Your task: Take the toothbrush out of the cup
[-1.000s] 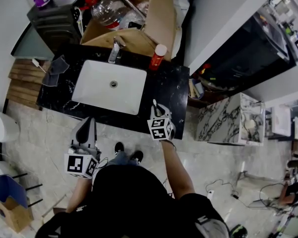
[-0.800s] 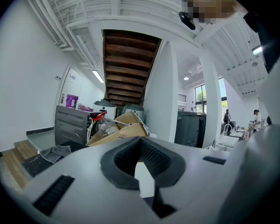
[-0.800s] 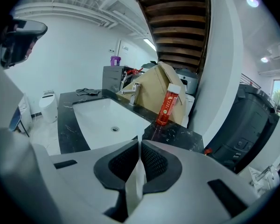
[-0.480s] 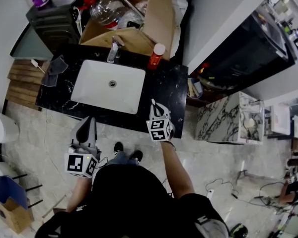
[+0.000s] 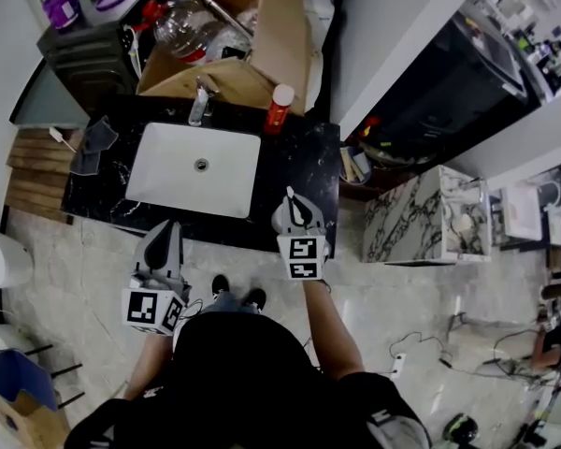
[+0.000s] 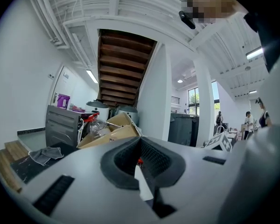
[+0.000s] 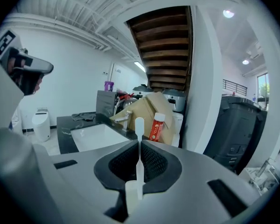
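The slim white plastic toothbrush (image 7: 139, 125) looks light, stiff and slippery. The right gripper (image 7: 139, 143) pinches its thin neck; the thicker handle would probably hold steadier. The left gripper (image 6: 141, 143) is pressed together, empty.

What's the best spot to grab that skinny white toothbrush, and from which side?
Grip the toothbrush on its slim handle, below the head, coming in along its length from the handle end. It is thin and straight, so pads closing on its sides likely stop twisting. The right hand-held gripper is shut on it that way, head past the tips.
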